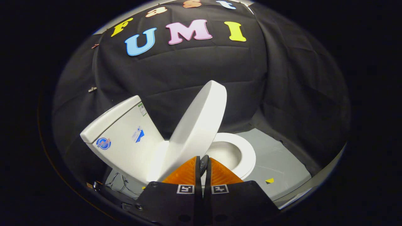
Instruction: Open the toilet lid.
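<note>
- A white toilet cistern (122, 138) stands left of the toilet lid (198, 125); stickers on its side are too small to make out.
- Loose cables (121, 182) lie on the floor below the cistern, left of the lid; where they lead is hidden.
- The toilet lid stands raised at a steep tilt, leaning toward the cistern but not yet against it.
- The hand-held gripper (203, 163) sits at the lid's lower edge, its orange fingers (185, 174) pressed nearly together; whether they pinch the rim or merely push it cannot be told.
- Finishing well likely means pushing the lid steadily back to rest, without letting it slam.
- Right of the lid, the seat ring (248, 153) and bowl are exposed; the lid hides the hinge.
- Farther right, grey floor (276, 157) carries a small yellow marker (269, 180).
</note>
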`<state>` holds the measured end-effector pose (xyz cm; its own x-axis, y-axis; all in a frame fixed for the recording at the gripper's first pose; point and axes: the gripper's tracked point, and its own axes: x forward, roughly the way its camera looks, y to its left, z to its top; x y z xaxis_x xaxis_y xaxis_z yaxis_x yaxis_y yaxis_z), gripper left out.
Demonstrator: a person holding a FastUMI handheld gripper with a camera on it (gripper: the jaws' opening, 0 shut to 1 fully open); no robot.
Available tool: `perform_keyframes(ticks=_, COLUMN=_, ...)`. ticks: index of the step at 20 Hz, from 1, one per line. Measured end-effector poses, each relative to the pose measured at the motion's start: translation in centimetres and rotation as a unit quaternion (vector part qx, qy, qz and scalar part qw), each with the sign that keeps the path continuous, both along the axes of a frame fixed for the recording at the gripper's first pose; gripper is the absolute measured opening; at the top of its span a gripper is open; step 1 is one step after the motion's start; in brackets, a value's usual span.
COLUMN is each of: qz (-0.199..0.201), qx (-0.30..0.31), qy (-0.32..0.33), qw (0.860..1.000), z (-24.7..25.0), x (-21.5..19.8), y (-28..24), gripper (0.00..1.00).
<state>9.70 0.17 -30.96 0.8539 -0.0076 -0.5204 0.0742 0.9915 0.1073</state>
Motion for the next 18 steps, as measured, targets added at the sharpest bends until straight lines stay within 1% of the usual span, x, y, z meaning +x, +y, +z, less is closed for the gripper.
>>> perform_keyframes(ticks=2, qz=0.015, qx=-0.009, qy=-0.014, qw=1.000, z=1.3, x=0.2, y=1.9, gripper=0.05)
perform_keyframes(ticks=4, qz=0.040, qx=-0.016, qy=-0.032, qw=0.999, z=2.8, x=0.6, y=4.5, gripper=0.05)
perform_keyframes(ticks=8, qz=0.077, qx=-0.005, qy=-0.057, qw=0.995, z=4.7, x=0.8, y=8.9, gripper=0.05)
perform_keyframes(ticks=14, qz=0.125, qx=0.014, qy=-0.079, qw=0.989, z=5.8, x=1.1, y=14.6, gripper=0.05)
perform_keyframes(ticks=18, qz=0.149, qx=0.023, qy=-0.084, qw=0.985, z=6.1, x=1.3, y=17.5, gripper=0.05)
